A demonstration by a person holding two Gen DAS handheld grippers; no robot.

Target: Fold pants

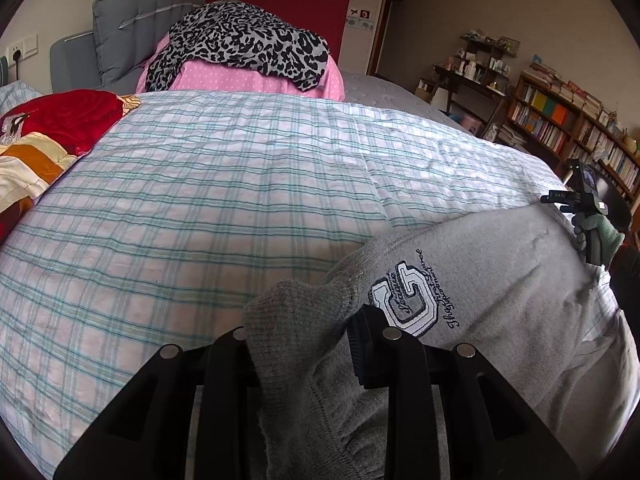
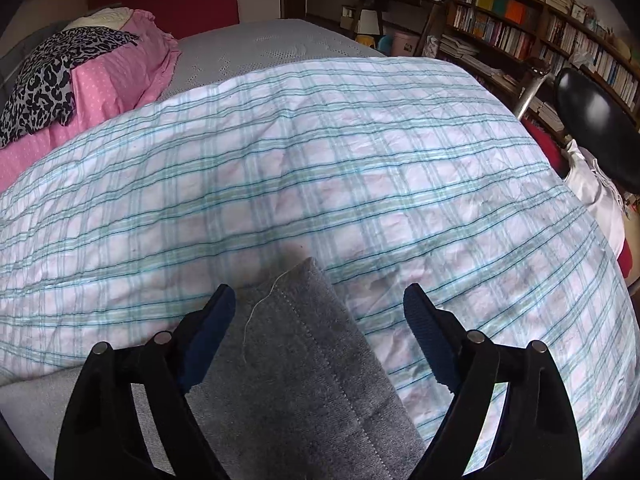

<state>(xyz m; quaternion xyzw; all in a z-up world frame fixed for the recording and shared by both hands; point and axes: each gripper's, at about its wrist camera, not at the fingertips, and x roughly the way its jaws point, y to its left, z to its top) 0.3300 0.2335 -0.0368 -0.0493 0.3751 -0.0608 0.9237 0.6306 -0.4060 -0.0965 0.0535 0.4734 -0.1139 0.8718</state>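
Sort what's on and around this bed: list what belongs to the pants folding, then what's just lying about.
Belongs to the job:
- grey knit pants with a printed logo
- left gripper, shut on the waistband
- right gripper, open around the hem

Lying about:
- leopard-print cloth
- pink dotted bedding
- red floral blanket
- wooden bookshelf

You're in somebody's bedroom, pretty clearly a lived-in home. The bed under its checked cover fills most of the view, pink pillows piled at its head, and packed bookshelves plus a cluttered little desk stand along the wall beside the bed.
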